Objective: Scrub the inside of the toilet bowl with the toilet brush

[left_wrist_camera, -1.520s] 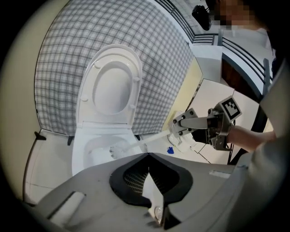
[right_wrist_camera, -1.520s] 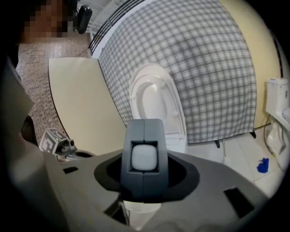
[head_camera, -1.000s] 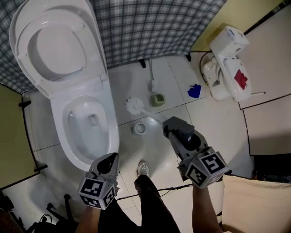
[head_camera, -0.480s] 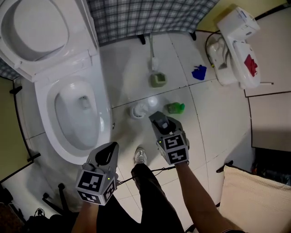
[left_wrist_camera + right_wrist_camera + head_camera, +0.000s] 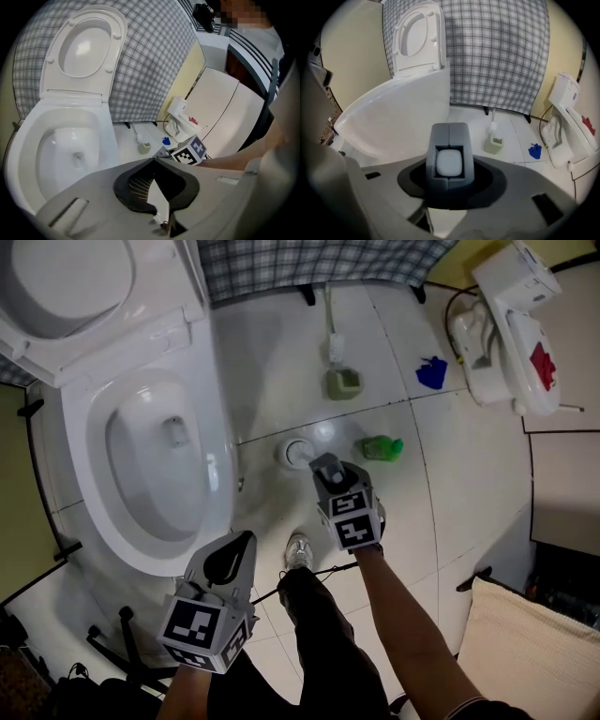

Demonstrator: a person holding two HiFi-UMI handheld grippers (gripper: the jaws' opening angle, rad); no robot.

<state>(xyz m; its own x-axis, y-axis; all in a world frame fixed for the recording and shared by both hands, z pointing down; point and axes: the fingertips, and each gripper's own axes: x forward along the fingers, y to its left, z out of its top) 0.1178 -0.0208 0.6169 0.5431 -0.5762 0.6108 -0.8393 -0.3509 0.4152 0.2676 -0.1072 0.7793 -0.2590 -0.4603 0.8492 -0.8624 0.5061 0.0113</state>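
The white toilet [image 5: 214, 442] stands at the left with its lid up and its bowl [image 5: 155, 474] open; it also fills the left gripper view [image 5: 70, 145]. My right gripper [image 5: 326, 468] points steeply down at the floor right of the bowl. It is shut on the toilet brush's grey handle block [image 5: 450, 140], and white shows in that block's middle [image 5: 450, 163]. A white round shape [image 5: 298, 454] lies just past the block over the floor drain; brush head and drain cannot be told apart. My left gripper [image 5: 230, 559] hangs near the bowl's front rim, jaws together, holding nothing.
A pale green holder [image 5: 344, 382] with a white handle stands by the checked curtain [image 5: 309, 263]. A small green object [image 5: 382, 447] lies right of the gripper, a blue scrap [image 5: 431, 372] further back. A white appliance [image 5: 511, 334] sits at the right. My shoe [image 5: 298, 552] is below.
My right gripper has dropped towards the floor and tipped downwards with the brush; the white brush head, earlier raised to its left, is now low by the drain. The left gripper sank a little.
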